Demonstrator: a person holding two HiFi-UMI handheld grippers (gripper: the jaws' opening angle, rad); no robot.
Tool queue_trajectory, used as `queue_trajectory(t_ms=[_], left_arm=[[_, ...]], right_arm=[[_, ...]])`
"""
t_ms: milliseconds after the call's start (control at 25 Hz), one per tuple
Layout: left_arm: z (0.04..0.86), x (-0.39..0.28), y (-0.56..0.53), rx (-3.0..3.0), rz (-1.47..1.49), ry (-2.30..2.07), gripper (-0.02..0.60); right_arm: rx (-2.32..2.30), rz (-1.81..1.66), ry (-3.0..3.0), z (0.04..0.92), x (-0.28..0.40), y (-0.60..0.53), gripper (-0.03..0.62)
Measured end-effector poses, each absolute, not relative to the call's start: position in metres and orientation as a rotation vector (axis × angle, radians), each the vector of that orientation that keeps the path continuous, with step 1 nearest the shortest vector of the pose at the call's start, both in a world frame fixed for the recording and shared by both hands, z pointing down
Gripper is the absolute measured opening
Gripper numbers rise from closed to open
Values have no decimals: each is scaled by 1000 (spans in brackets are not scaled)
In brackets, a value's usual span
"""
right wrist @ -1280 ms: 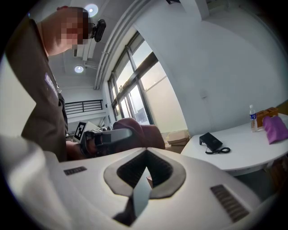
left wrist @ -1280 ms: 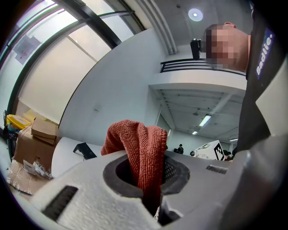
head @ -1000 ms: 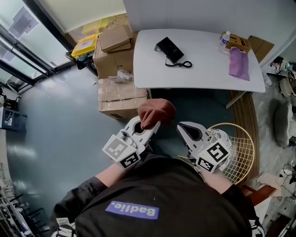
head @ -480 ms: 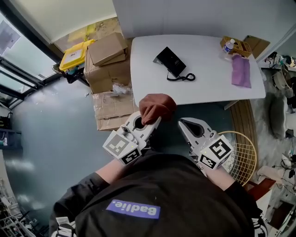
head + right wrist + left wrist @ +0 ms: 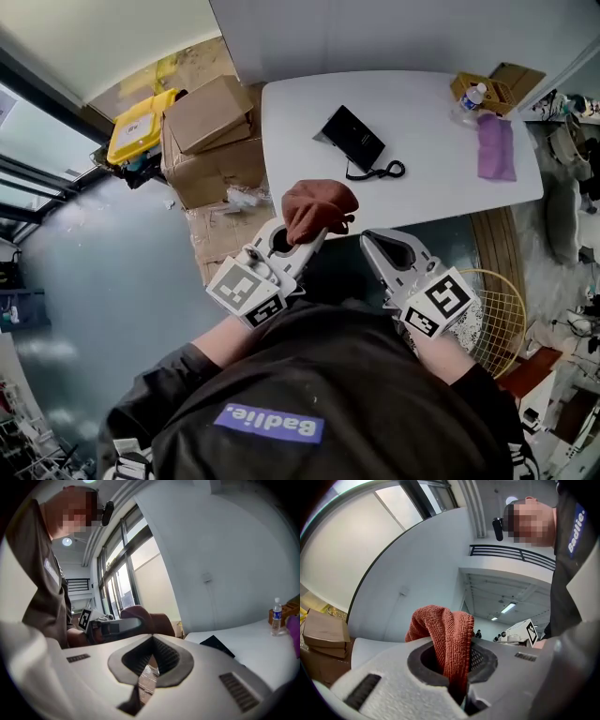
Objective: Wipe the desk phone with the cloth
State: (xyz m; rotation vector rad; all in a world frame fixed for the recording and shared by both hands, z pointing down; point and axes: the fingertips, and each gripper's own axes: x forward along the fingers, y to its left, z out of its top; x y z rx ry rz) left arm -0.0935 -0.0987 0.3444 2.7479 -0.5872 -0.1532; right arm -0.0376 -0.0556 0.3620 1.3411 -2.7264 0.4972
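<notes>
A black desk phone (image 5: 352,137) with a coiled cord lies on the white table (image 5: 300,178), left of its middle; its corner shows in the right gripper view as the desk phone (image 5: 216,645). My left gripper (image 5: 307,240) is shut on a rust-red cloth (image 5: 317,208), held just short of the table's near edge. In the left gripper view the cloth (image 5: 446,639) hangs bunched between the closed jaws of the left gripper (image 5: 457,688). My right gripper (image 5: 372,246) is shut with nothing in it, beside the left one; the right gripper (image 5: 151,656) shows its jaw tips meeting.
Stacked cardboard boxes (image 5: 208,141) and a yellow bin (image 5: 139,134) stand left of the table. A purple cloth (image 5: 497,145), a water bottle (image 5: 469,100) and a small brown box (image 5: 491,86) sit at the table's right end. A wire basket (image 5: 497,323) is on the floor at right.
I have come closer to the table: the phone and table edge sit nearer to both grippers than a second ago. The left gripper still holds the cloth; the right stays shut.
</notes>
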Motion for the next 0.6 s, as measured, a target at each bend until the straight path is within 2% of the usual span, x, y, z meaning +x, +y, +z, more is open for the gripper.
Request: queue_trajectory(t_ms=[600], left_arm=[[374,-35,-163,2694,-90,-751,32]], right_arm=[[1193,552,-2798,380,21,-124,28]])
